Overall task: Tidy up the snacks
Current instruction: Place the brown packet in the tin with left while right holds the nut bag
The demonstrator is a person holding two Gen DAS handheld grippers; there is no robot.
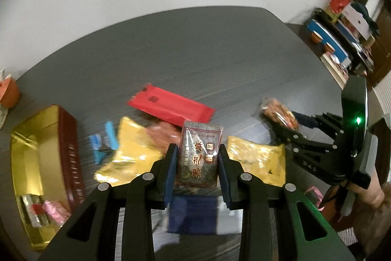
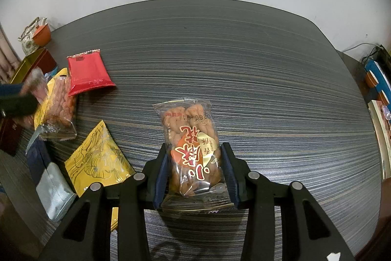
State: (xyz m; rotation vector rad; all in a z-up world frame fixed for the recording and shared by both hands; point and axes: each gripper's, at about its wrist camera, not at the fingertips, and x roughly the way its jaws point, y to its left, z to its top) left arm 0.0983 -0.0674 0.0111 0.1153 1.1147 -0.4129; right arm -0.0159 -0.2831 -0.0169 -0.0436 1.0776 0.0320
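**Mia:** Between the blue pads of the left gripper (image 1: 197, 163) sits a small dark sesame snack packet (image 1: 199, 153), upright, its clear wrapper pinched from both sides. The jaws are clamped on it, and it hangs above the dark table (image 1: 195, 53).

**Jon:** And the other hand?

**Mia:** Same story. The right gripper (image 2: 194, 163) is closed on a clear packet of fried dough twists (image 2: 193, 151). The pads press its lower half; the top half sticks out past the fingertips, over bare tabletop.

**Jon:** What does the left wrist view give that the right one lacks?

**Mia:** It looks into the open gold-lined box (image 1: 36, 151) at the left, with a few small wrapped pieces lying in its near end. It also shows the right gripper from outside, at the far right, with a green light and a hand (image 1: 371, 190) on its handle. That view is blurred.

**Jon:** And the right wrist view?

**Mia:** Sharper. It shows the loose pile clearly: a red packet (image 2: 86, 73), a clear packet of orange snacks (image 2: 61, 111) just beside it, a yellow packet (image 2: 97, 160) nearer, and a pale blue pouch (image 2: 55, 192) nearest. A teapot (image 2: 30, 38) stands at the table's far left corner. The box is only a sliver at the left edge there; I cannot see inside it.
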